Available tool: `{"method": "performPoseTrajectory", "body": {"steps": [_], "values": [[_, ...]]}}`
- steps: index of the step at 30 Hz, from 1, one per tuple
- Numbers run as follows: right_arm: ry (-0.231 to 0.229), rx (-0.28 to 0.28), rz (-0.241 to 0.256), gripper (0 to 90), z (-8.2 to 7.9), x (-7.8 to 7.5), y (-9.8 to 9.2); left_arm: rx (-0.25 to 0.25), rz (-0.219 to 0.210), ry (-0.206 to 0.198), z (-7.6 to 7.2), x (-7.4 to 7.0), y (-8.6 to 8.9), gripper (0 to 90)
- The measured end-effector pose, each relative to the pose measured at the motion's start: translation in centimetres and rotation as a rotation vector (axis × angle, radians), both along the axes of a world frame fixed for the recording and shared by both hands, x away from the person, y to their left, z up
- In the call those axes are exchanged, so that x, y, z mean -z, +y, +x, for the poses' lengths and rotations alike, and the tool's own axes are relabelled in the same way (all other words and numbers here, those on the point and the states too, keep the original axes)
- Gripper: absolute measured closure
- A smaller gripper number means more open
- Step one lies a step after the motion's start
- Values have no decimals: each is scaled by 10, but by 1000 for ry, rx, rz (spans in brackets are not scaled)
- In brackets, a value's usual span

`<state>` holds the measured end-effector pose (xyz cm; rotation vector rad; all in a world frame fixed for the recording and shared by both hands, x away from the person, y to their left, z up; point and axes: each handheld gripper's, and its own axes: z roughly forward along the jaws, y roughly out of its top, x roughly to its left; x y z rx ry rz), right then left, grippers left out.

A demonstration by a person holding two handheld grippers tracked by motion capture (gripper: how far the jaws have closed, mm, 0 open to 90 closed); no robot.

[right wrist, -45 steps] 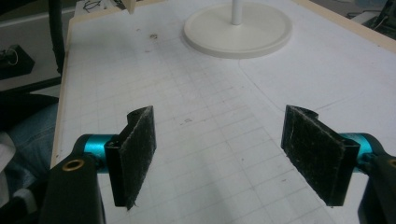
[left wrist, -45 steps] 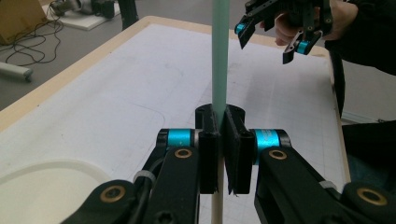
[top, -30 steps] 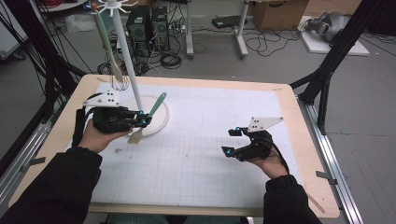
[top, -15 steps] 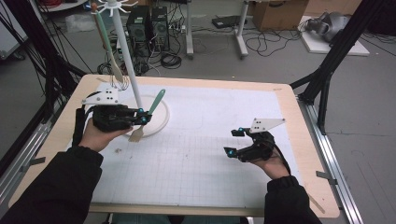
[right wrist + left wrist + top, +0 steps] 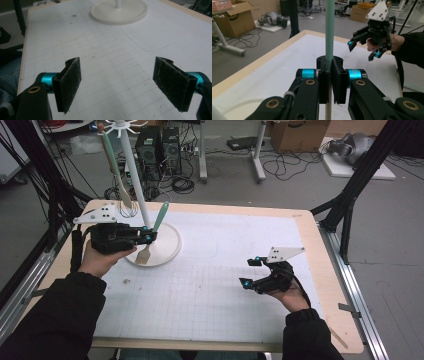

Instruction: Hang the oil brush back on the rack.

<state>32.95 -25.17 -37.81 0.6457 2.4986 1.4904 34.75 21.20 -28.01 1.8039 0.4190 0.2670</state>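
Observation:
A spatula [image 5: 159,217] with a pale green handle and a wooden blade is tilted over the round white base [image 5: 169,246] of a utensil stand. My left gripper [image 5: 149,238] is shut on it near where handle meets blade. In the left gripper view the jaws are closed on the green handle [image 5: 329,30], which rises straight up between them. My right gripper [image 5: 249,270] hovers over the mat at the right, open and holding nothing. Its black pads [image 5: 70,82] stand far apart above the gridded mat.
The stand's white pole [image 5: 136,180] rises from the base [image 5: 118,11], with hooks at its top. A green-handled wooden spoon [image 5: 115,165] hangs from one. My right gripper [image 5: 362,50] faces the left one across the white mat [image 5: 215,290]. Cables, boxes and computer cases lie beyond the table.
The left gripper has lifted the spatula a little and tipped it more upright. The right gripper has hardly moved and stays open.

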Motion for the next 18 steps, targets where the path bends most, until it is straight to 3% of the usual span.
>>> {"method": "performPoseTrajectory", "body": {"steps": [18], "values": [[1,-6,-8,217,0,1,2,-76,-44,-7,4,-12,12,848]]}}
